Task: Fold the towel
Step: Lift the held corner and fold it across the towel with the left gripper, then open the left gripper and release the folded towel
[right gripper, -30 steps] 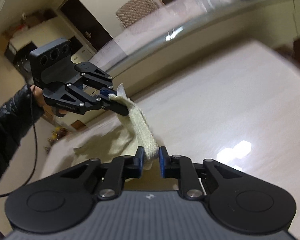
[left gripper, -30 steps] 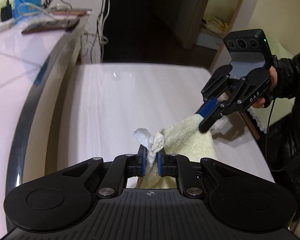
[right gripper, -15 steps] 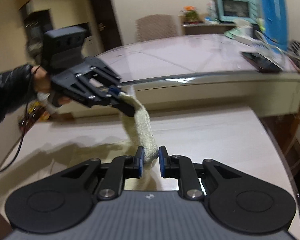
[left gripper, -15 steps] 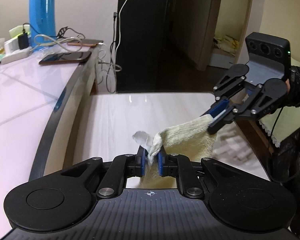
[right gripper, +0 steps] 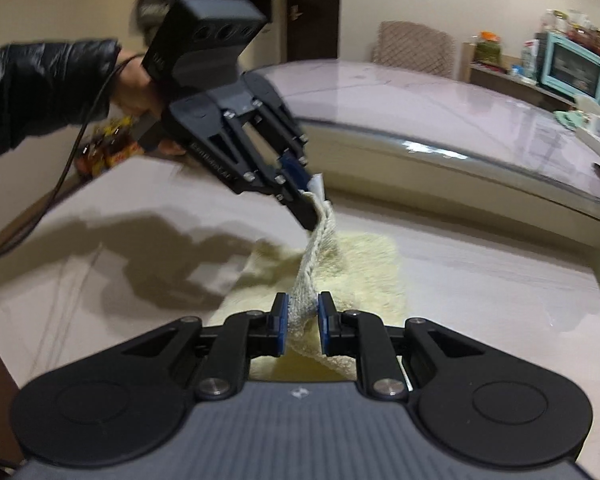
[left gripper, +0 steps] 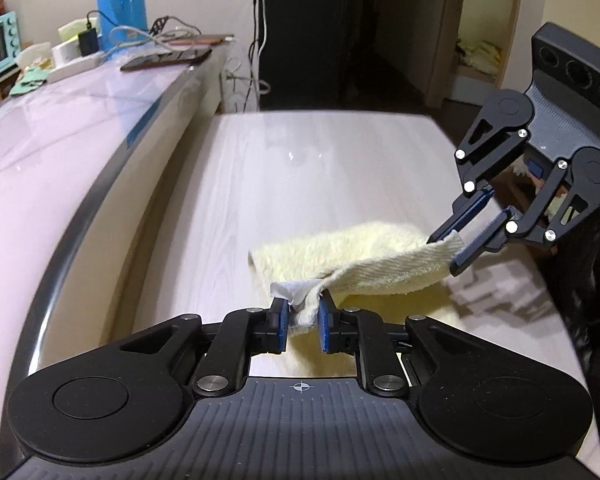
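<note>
**Trainee:** Towel position at this stage, please?

**Operator:** Pale yellow towel, partly lifted. Its far portion lies on the light wood surface; the near edge is raised and stretched between my two tongs. The left tongs pinch one corner, the one with the white label. Their jaws have just been opening a little, yet cloth is between the pads and I judge the grip intact. The right tongs are pressed on the opposite corner, with bunched fabric filling the gap.

**Trainee:** How much of the fold is done?

**Operator:** By my reading, roughly midway through one fold. Both corners are captured and the held edge hangs above the part lying flat, so the cloth already doubles over itself loosely. Left to do: carry the edge across to the far side, lay it down with the edges matched, release both corners. Whether a further fold follows, I cannot tell from these views.
</note>
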